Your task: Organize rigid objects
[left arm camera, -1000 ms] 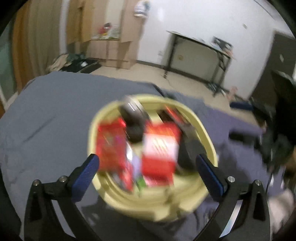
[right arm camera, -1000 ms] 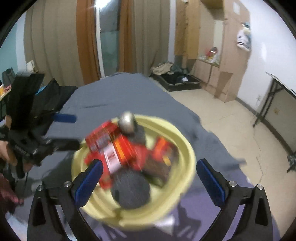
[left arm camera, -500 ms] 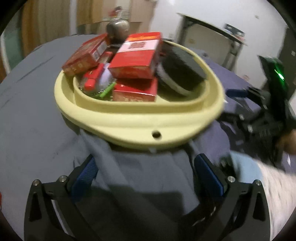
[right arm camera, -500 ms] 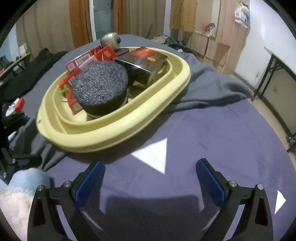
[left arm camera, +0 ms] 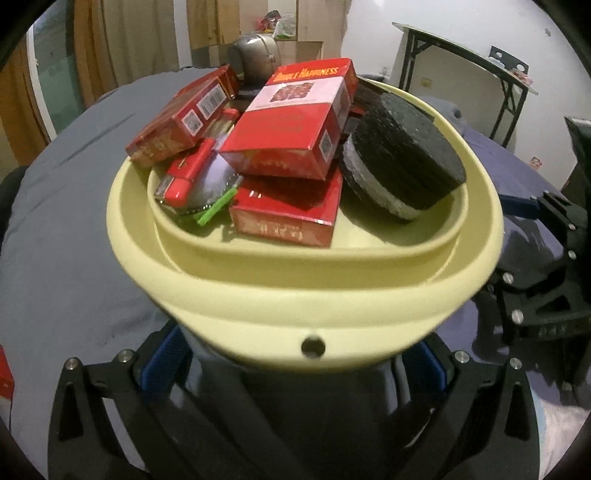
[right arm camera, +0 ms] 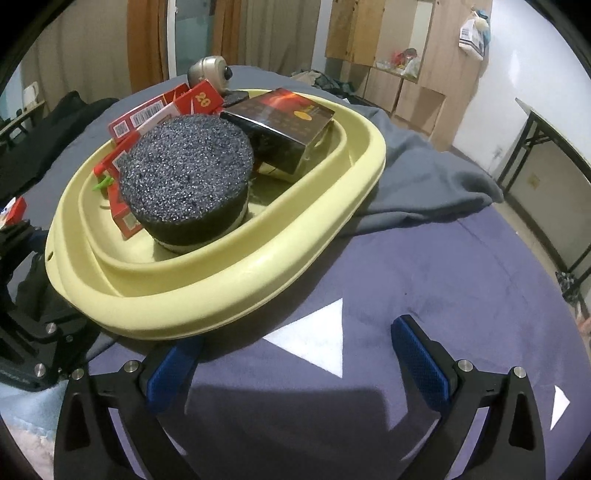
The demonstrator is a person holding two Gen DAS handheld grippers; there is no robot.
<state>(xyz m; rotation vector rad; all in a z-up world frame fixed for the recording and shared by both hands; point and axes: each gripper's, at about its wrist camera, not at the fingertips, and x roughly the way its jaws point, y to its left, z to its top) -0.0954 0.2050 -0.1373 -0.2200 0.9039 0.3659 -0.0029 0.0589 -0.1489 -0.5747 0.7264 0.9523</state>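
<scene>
A pale yellow basin (left arm camera: 258, 295) (right arm camera: 229, 273) sits on the bed cloth. It holds several red boxes (left arm camera: 295, 122), a black round sponge block (left arm camera: 402, 155) (right arm camera: 184, 173), a dark box (right arm camera: 284, 118), a grey webcam (left arm camera: 255, 59) (right arm camera: 210, 74), a red lighter (left arm camera: 188, 173) and a green clip (left arm camera: 214, 210). My left gripper (left arm camera: 299, 365) is open, its blue pads (left arm camera: 166, 365) low under the basin's near rim on either side. My right gripper (right arm camera: 295, 365) is open over the purple cloth, its left pad (right arm camera: 170, 373) beside the basin's rim, touching nothing.
A grey blanket (right arm camera: 424, 177) lies under and behind the basin, and a purple cloth (right arm camera: 443, 277) with white triangles covers the near bed. A loose red box (right arm camera: 14, 210) lies at the left edge. Beyond the bed stand a black folding table (left arm camera: 461, 62) and wooden cabinets (right arm camera: 369, 33).
Both grippers dropped from above the basin to bed level beside it. The left one then closed in until the rim hangs over its open fingers. Nothing was gripped.
</scene>
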